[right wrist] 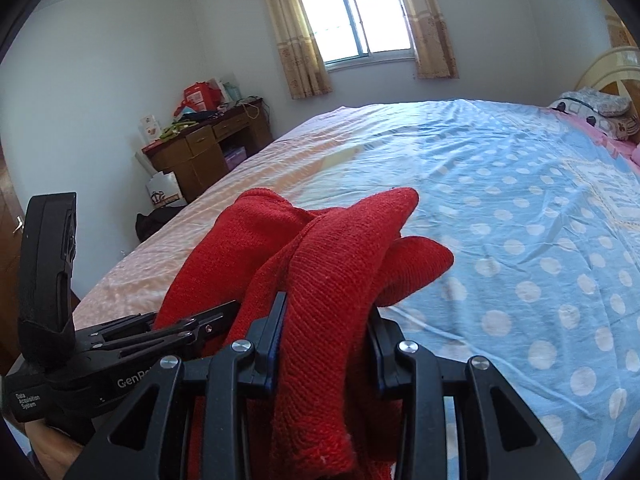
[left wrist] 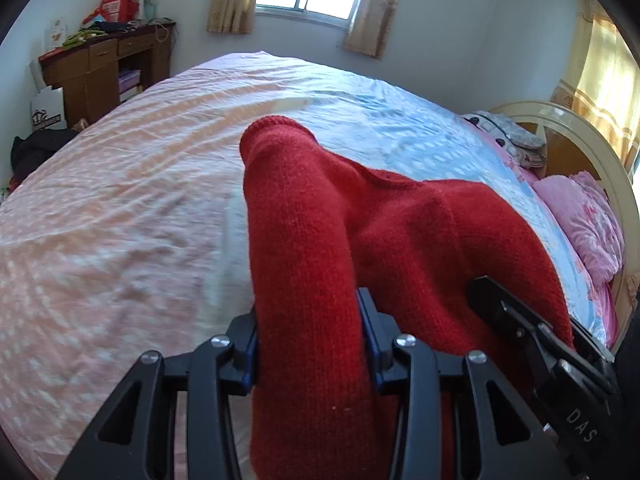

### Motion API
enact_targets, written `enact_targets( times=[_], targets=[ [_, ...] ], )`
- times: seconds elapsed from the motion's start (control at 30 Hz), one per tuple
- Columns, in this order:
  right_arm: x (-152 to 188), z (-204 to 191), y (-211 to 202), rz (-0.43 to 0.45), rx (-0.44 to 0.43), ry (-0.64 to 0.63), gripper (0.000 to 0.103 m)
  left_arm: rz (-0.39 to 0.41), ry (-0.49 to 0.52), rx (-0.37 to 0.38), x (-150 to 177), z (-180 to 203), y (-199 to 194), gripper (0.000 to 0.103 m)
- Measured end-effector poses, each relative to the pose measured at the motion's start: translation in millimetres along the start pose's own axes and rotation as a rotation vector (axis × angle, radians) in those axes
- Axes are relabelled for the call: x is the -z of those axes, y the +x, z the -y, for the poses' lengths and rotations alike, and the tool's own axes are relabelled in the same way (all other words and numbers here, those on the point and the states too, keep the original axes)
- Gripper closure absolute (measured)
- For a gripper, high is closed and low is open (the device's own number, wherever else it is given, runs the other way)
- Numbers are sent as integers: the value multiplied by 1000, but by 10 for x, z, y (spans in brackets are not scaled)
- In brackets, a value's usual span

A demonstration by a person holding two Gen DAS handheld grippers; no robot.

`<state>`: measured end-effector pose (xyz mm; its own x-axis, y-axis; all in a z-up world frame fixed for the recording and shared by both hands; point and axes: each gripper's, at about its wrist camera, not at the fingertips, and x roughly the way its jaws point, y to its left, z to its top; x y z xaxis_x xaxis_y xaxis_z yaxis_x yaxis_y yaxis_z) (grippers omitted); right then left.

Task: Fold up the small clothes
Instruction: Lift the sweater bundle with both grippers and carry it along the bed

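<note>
While no fold is showing yet, the left gripper (left wrist: pixel 310 340) and right gripper (right wrist: pixel 326 344) are each clamping a bunched part of the red knit sweater (left wrist: pixel 360 240), holding it above the bed (left wrist: pixel 120 200), with all the folding remaining.

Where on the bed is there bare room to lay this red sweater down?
Free: the polka-dot bedsheet ahead of the red knitted sweater, from its peach side by the wooden desk across the blue. Crowded: the pillows at the headboard.
</note>
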<state>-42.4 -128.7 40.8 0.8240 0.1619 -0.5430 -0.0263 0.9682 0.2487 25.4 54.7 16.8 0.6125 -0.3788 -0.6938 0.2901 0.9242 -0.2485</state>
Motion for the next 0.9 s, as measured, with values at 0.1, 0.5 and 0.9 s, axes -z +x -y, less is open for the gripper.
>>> enact_targets(
  times=[0.1, 0.5, 0.9],
  targets=[
    [-23, -190, 47, -1, -26, -18, 68, 15, -19, -32, 0, -175, -90, 61],
    [-60, -1255, 402, -26, -201, -145, 68, 76, -155, -189, 36, -1098, -510, 62],
    [-26, -2362, 1042, -19, -401, -247, 68, 151, -217, -430, -61, -1974, -717, 62]
  ],
)
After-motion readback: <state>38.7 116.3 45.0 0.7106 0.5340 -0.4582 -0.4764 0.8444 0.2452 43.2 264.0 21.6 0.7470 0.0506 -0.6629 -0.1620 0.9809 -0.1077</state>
